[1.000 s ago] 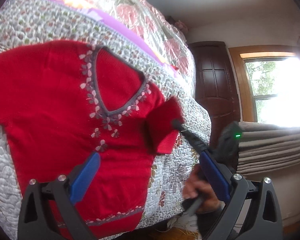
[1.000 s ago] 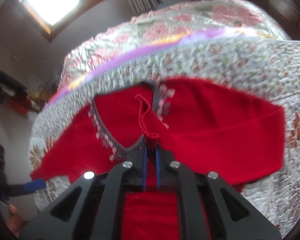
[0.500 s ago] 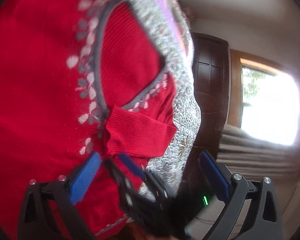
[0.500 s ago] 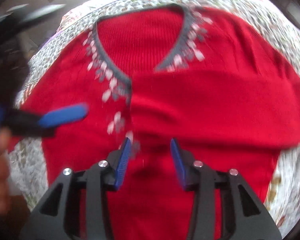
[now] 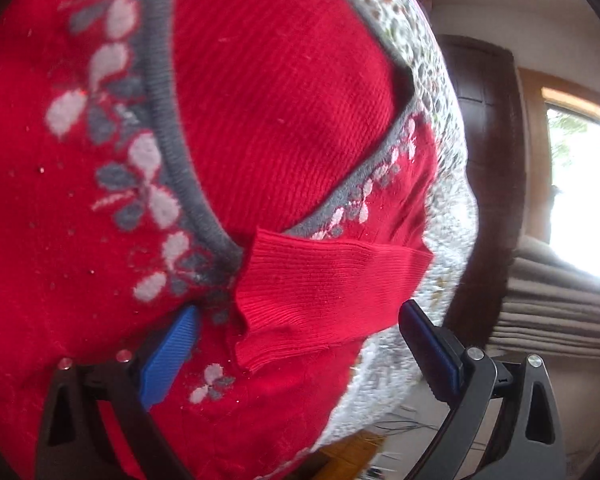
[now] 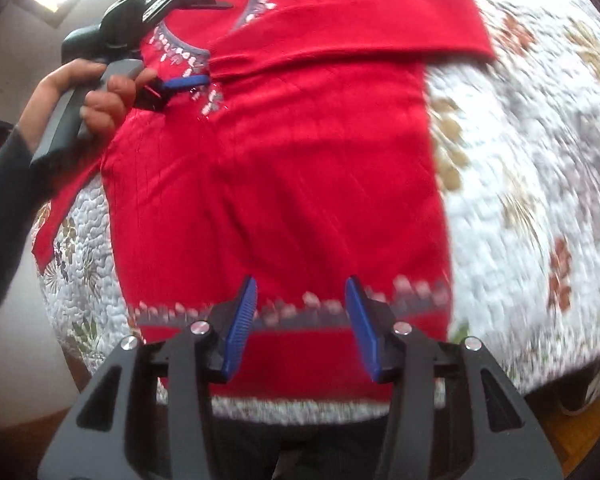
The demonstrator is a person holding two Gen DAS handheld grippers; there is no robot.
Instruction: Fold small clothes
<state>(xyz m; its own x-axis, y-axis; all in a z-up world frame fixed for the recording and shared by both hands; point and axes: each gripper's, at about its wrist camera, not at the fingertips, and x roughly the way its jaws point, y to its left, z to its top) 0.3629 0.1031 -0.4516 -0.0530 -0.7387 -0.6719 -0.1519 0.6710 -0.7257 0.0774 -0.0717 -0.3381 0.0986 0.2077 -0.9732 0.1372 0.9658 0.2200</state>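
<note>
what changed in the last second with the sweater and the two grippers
The right gripper let go of the sleeve cuff it had carried across, leaving it folded over the chest just below the V-neck, then opened and drew back to the patterned hem. The left gripper closed in on the cuff, with its jaws wide apart. The red sweater stayed flat on the quilt, the other sleeve unfolded.
</note>
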